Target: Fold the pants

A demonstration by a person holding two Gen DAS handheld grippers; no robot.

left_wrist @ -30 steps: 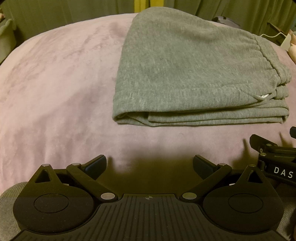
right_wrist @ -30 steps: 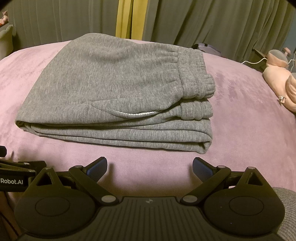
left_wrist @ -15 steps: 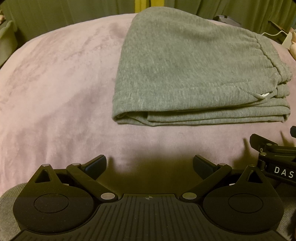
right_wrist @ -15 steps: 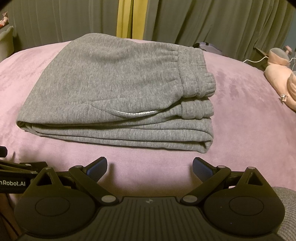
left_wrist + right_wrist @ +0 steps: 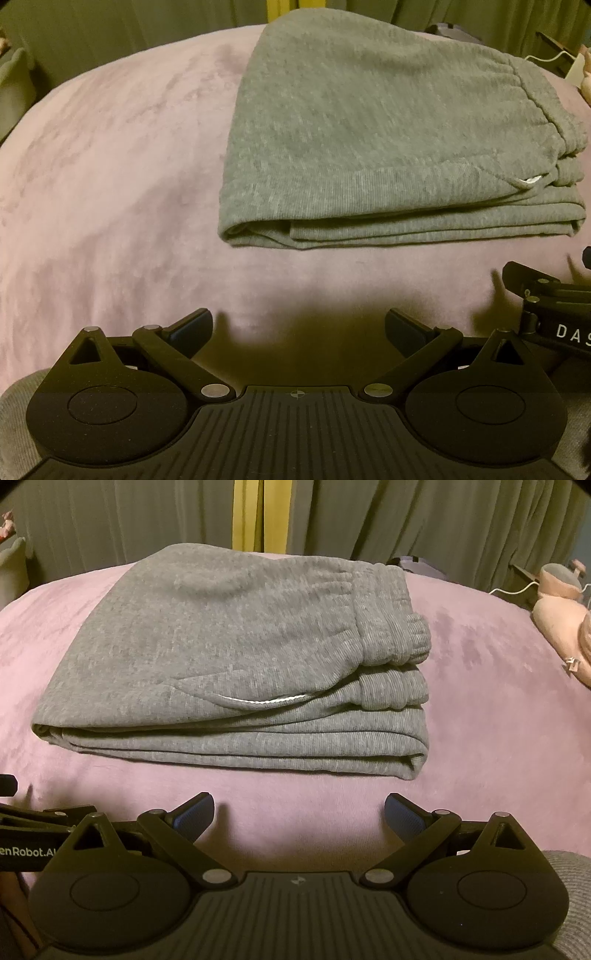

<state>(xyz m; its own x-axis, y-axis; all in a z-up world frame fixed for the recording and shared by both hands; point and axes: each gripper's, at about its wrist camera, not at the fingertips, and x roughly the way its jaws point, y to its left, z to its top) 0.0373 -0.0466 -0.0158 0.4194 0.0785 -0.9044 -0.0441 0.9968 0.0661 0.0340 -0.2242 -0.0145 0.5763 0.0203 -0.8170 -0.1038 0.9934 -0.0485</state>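
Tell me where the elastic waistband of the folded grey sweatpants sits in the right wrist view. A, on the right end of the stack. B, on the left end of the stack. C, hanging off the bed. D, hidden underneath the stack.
A: the gathered, ribbed elastic waistband bunches at the right end of the folded grey sweatpants, which lie flat on the pink plush blanket.

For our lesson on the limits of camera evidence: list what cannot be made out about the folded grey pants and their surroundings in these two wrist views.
- Grey pants: underside and inner layers hidden by the top fold, both views.
- Far edge of the pants: hidden behind their own bulk, right wrist view.
- Pink object: cut off by the right edge of the right wrist view; what it is cannot be told.
- Dark object behind the waistband: mostly hidden by the pants.
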